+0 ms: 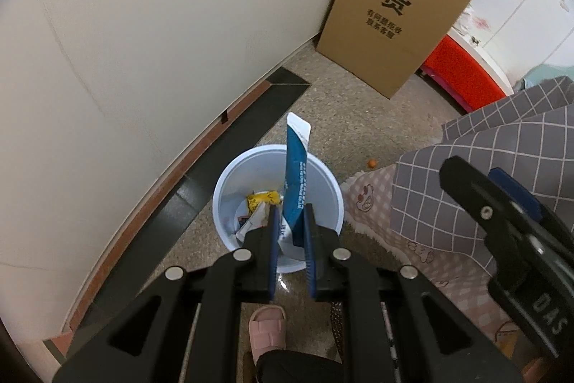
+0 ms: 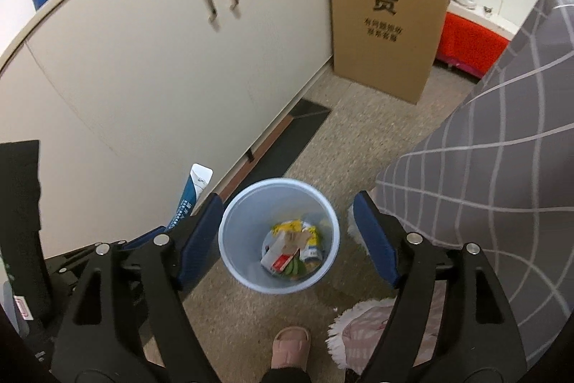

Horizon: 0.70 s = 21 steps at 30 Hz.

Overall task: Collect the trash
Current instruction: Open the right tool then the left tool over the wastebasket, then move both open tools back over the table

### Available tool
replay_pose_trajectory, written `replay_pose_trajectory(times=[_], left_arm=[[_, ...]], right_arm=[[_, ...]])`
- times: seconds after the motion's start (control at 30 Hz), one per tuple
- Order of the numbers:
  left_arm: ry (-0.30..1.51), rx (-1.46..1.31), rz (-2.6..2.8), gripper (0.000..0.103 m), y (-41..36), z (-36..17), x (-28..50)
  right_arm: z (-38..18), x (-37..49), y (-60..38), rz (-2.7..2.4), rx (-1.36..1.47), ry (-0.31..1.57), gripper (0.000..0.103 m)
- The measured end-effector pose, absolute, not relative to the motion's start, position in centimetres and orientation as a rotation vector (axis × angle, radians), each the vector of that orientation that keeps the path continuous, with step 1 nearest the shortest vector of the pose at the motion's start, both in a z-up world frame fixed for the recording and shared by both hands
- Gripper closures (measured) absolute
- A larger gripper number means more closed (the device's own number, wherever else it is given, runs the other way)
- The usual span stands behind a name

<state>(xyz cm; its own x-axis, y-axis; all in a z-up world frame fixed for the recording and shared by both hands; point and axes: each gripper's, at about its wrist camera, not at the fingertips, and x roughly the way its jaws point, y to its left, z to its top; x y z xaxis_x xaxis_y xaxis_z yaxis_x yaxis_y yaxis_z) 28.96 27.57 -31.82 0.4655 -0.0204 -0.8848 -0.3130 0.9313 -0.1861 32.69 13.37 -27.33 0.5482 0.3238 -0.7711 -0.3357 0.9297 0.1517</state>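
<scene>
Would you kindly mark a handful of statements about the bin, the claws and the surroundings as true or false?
1. The left claw is shut on a blue and white wrapper. True.
2. The right claw grips a red carton. False: it is open and holds nothing.
3. The white bin already has trash in it. True.
4. The cardboard box lies flat on the floor. False: it stands upright beside the cabinet.
5. A pink slipper shows near the bin. True.
</scene>
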Motion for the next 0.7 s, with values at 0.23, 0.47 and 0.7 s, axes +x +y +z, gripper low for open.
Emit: replay_pose_trajectory(times=[0.23, 0.47, 0.7], left_arm=[[1.017, -0.394, 0.194, 0.053, 27.8, -30.9, 29.3], [1.018, -0.425, 0.214, 0.053, 28.4, -30.8, 28.2], [0.986, -0.413, 0.256, 0.049, 28.5, -28.8, 26.3]], right_arm=[[-26.8, 32.6, 12.1, 0.386, 0.019, 0.906, 0.027], [-26.2, 32.0, 11.8, 0.394, 0.018, 0.907, 0.027], [-24.5, 30.8, 11.8, 0.415, 0.017, 0.89, 0.027]])
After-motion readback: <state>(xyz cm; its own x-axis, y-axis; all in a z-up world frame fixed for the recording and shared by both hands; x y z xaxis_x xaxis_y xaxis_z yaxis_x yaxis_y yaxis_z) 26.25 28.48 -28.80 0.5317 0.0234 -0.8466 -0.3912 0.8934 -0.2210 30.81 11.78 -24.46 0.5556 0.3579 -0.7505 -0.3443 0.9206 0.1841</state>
